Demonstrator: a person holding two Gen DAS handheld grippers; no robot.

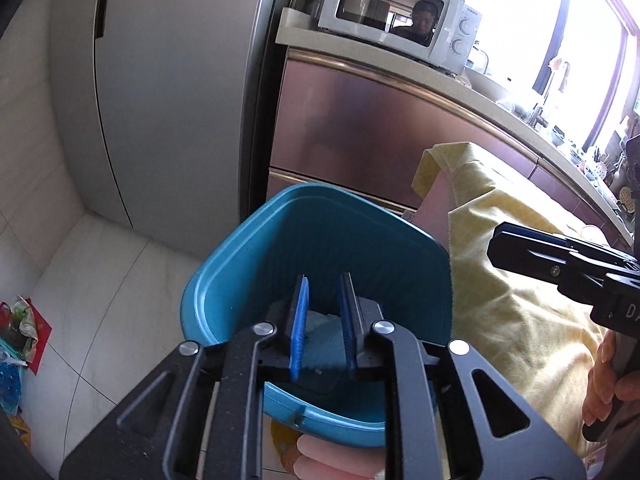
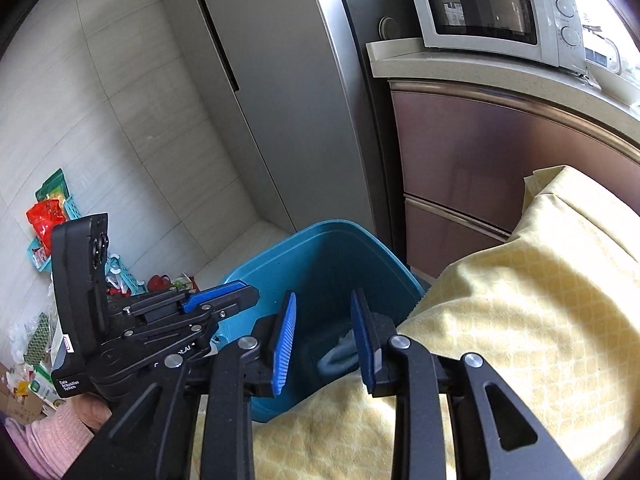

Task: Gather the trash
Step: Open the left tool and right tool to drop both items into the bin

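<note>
A teal plastic trash bin (image 1: 320,240) stands on the floor beside the yellow-clothed table; it also shows in the right wrist view (image 2: 320,256). My left gripper (image 1: 325,300) hangs over the bin's mouth, jaws apart with nothing between them. Crumpled pale trash (image 1: 324,320) lies at the bin's bottom. My right gripper (image 2: 323,320) is open and empty, above the bin's near rim at the table edge. A grey looped item (image 2: 338,356) lies in the bin. The right gripper shows in the left wrist view (image 1: 520,248), and the left one in the right wrist view (image 2: 224,296).
A yellow tablecloth (image 2: 520,320) covers the table on the right. A grey fridge (image 2: 272,92) stands behind the bin, with brown cabinets (image 2: 480,152) and a microwave (image 2: 492,12) on the counter. Colourful wrappers and teal baskets (image 2: 52,216) lie on the floor at left.
</note>
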